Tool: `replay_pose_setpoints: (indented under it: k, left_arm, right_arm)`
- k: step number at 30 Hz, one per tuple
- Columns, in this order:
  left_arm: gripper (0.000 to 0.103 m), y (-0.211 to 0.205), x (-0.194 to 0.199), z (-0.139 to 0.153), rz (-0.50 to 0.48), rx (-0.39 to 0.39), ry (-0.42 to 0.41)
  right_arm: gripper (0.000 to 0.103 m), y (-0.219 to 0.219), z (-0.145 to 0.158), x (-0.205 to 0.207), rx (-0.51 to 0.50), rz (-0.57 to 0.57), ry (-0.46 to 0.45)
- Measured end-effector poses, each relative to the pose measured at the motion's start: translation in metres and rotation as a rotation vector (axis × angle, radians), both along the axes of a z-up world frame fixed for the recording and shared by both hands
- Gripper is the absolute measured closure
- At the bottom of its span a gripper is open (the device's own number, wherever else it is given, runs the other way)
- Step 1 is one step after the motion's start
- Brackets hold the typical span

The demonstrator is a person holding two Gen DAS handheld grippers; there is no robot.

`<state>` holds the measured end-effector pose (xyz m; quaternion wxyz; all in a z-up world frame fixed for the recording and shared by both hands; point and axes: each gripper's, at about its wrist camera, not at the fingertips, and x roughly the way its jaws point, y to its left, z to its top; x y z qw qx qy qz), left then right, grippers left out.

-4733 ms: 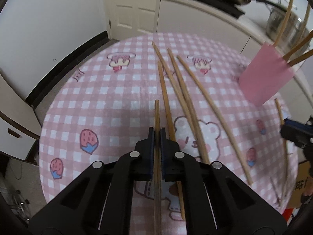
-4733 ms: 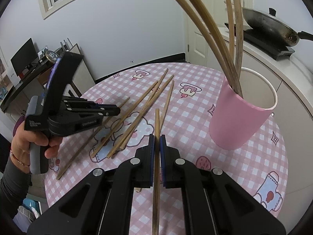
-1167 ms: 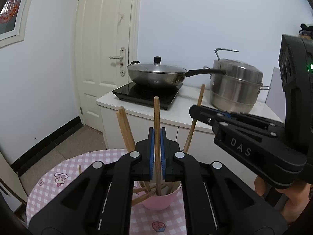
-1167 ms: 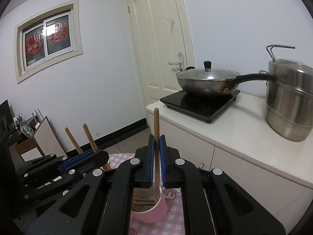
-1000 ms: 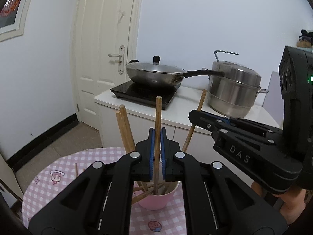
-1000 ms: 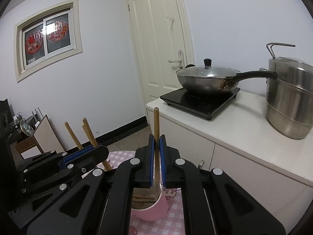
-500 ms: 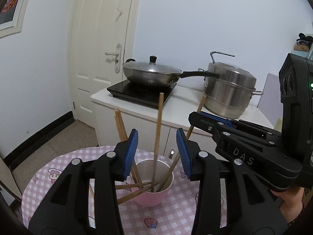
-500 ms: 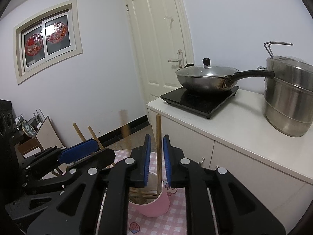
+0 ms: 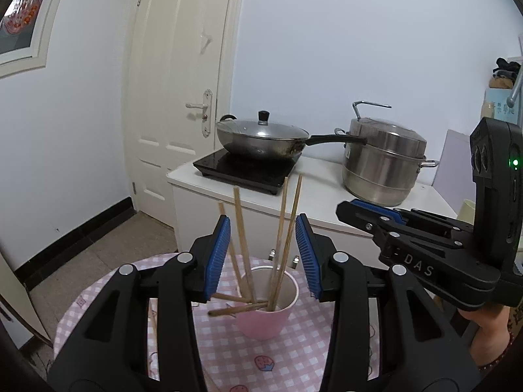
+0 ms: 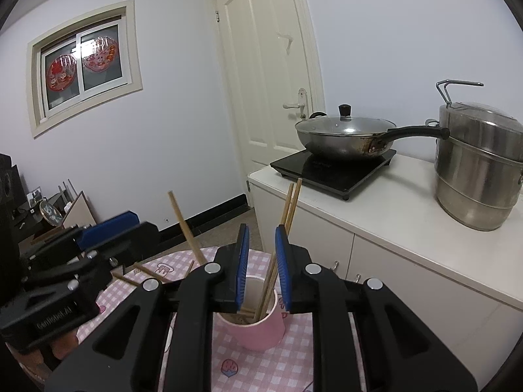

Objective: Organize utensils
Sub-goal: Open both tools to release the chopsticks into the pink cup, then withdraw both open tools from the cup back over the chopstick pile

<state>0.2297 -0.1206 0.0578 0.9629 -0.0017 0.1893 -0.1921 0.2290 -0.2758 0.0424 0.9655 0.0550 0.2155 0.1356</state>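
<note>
The left claw (image 9: 263,258) hangs above the pink cup (image 9: 266,321) with its blue pads (image 9: 217,258) spread wide apart, and it grips nothing. The right claw (image 10: 261,266) is also released, with a smaller gap between its pads, and it holds nothing too. The cup stands on the round desk (image 9: 228,356), which wears a pink checked cloth with little strawberry pictures. Several wooden chopsticks (image 9: 282,238) stand in the cup and lean on its rim (their tips poke up between the pads of both claws). Two more chopsticks (image 9: 235,308) lie on the desk just beside the cup, on its left in the left view. Behind the desk, a white cabinet carries a lidded wok (image 10: 343,138) on a black cooktop (image 10: 333,170) and a tall steel steamer pot (image 10: 479,166).
</note>
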Motion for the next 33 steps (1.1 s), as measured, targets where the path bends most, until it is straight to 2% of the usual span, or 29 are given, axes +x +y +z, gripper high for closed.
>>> replay_pose_setpoints:
  k: [11, 20, 29, 33]
  left_arm:
    - [0.057, 0.039, -0.035, 0.005, 0.043, 0.009, -0.011]
    - [0.057, 0.096, -0.052, -0.018, 0.122, 0.035, 0.041]
    - [0.057, 0.155, -0.042, -0.078, 0.187, 0.04, 0.214]
    - [0.057, 0.167, -0.028, -0.119, 0.176, 0.033, 0.35]
  right_arm:
    - [0.086, 0.02, 0.001, -0.037, -0.039, 0.045, -0.004]
    - [0.085, 0.041, -0.023, -0.058, -0.06, 0.097, 0.033]
    - [0.085, 0.079, -0.074, -0.055, -0.079, 0.185, 0.145]
    - [0.085, 0.102, -0.106, -0.05, -0.093, 0.227, 0.217]
